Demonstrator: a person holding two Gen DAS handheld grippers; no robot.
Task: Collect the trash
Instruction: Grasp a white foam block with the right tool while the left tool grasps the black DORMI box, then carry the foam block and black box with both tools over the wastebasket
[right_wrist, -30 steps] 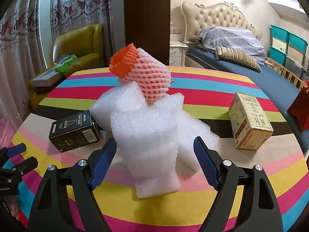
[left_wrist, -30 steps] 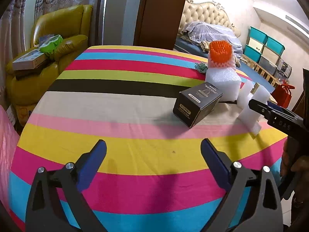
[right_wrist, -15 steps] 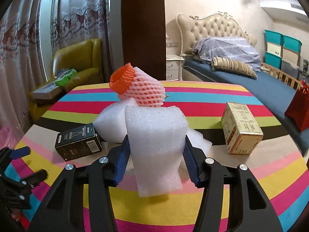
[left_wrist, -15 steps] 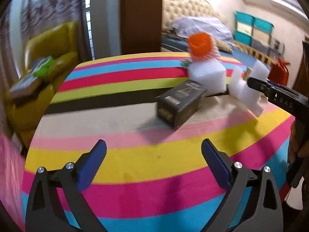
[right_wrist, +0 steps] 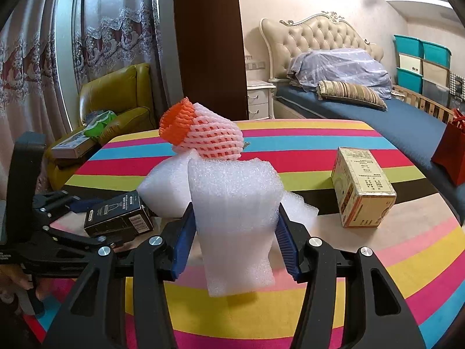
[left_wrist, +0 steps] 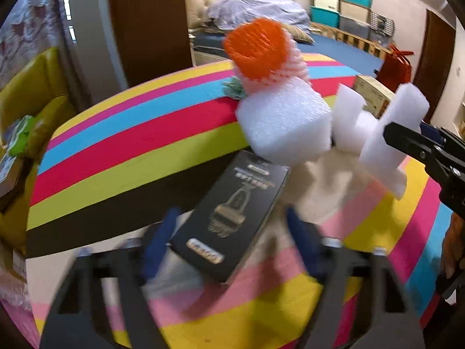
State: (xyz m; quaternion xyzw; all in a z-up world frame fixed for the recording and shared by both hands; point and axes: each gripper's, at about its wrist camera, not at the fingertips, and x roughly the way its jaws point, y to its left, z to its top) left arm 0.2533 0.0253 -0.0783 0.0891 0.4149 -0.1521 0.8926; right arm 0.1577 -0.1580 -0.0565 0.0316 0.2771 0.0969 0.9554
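Two boxes' print (right_wrist: 117,213) (right_wrist: 363,187) blurs beyond reading.

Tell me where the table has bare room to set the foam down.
Free: the near stripes in front of the right gripper, and the far stripes behind the foam net up to the edge. Also the gap between the foam and tan box. Crowded: left of centre, where the black box and left gripper meet.

Home bedroom. Bed (right_wrist: 377,110) w/ tufted cream headboard (right_wrist: 316,37), rumpled duvet (right_wrist: 337,67) + striped pillow (right_wrist: 351,93), white nightstand (right_wrist: 260,99). Lace curtains (right_wrist: 116,29), mustard leather armchair (right_wrist: 116,96), stacked teal storage bins (right_wrist: 421,61) by wall. Round desk (right_wrist: 363,285) w/ striped cloth.
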